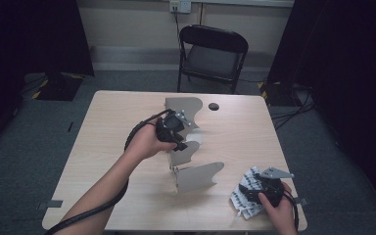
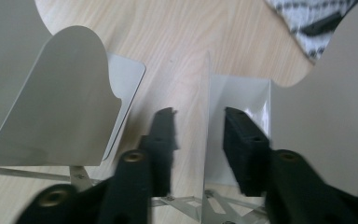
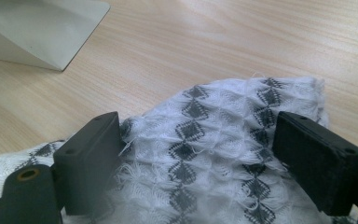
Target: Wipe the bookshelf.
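A rack of upright grey metal plates stands mid-table: a far plate (image 1: 183,105), a middle plate (image 1: 187,152) and a near plate (image 1: 200,176). My left gripper (image 1: 181,145) points down over the middle one. In the left gripper view its jaws (image 2: 200,135) stand apart astride a thin plate edge (image 2: 208,116), neither pad touching it. A white cloth with dark diamonds (image 1: 247,193) lies at the front right. My right gripper (image 1: 257,188) rests on it, its jaws (image 3: 200,154) wide with a hump of cloth (image 3: 214,140) between them.
A black folding chair (image 1: 213,54) stands beyond the far edge of the wooden table (image 1: 103,147). A small dark round spot (image 1: 213,105) lies near the far plate. The left gripper's cable (image 1: 132,137) loops back along the forearm. The cloth lies close to the front right corner.
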Demonstrator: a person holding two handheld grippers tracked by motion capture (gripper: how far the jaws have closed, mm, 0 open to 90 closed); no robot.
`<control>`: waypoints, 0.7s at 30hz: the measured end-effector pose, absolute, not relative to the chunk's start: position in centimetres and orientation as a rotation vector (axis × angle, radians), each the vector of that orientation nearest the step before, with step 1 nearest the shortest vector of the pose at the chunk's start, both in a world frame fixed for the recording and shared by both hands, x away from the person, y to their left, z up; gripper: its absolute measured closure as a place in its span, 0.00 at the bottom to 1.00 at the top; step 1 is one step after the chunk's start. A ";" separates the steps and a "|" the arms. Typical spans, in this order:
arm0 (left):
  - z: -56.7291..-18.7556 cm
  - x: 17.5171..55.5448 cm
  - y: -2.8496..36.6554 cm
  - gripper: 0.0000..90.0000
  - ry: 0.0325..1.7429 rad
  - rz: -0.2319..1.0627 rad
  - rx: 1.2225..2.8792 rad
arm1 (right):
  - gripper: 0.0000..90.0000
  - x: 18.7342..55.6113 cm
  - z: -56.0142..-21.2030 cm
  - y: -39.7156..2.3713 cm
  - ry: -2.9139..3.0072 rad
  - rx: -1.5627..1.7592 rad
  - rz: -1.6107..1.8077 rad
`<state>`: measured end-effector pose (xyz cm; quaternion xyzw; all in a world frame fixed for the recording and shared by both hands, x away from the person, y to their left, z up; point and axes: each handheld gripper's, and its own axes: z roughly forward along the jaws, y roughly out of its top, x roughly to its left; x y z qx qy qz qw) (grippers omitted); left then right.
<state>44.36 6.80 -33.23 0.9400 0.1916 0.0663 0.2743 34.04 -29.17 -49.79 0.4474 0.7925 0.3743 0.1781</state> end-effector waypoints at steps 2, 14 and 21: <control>-33.0 44.4 7.1 0.63 0.533 0.189 2.526 | 0.17 34.0 -49.8 -29.2 2.241 1.267 1.059; -30.9 45.0 10.0 0.46 0.681 0.286 2.415 | 0.16 34.0 -49.8 -29.1 2.238 1.272 1.058; -32.0 45.6 10.6 0.51 0.756 0.314 2.434 | 0.16 34.0 -49.8 -29.1 2.238 1.273 1.059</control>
